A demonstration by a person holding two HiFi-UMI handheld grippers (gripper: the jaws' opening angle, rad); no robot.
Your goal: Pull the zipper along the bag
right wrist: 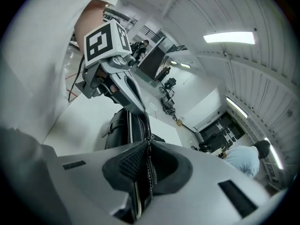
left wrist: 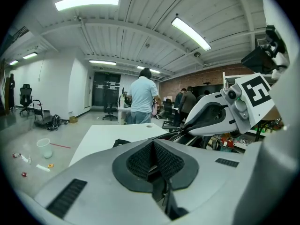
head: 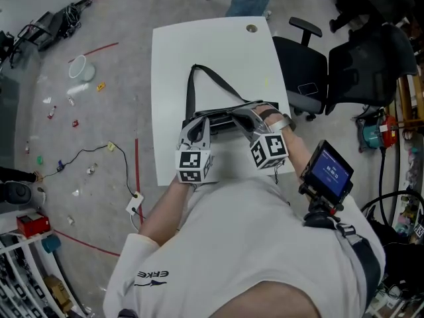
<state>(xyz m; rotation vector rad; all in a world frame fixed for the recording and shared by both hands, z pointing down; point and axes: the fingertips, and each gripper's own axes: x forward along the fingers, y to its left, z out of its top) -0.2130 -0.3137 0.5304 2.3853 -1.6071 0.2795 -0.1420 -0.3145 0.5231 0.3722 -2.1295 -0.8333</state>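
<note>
Bag (head: pixel 222 124) by table (head: pixel 212 52) front edge; right gripper (right wrist: pixel 149 146) clamps zipper (right wrist: pixel 143 122).

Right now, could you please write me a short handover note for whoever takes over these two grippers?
Left gripper: jaws shut, apparently pinching the left end of the bag to steady it.
Right gripper: jaws shut on the zipper, its teeth running between them.
The bag lies on the white table, strap toward the far side.
Done: both grips set.
Left: draw the zipper along the bag; how far it has run cannot be told.
</note>
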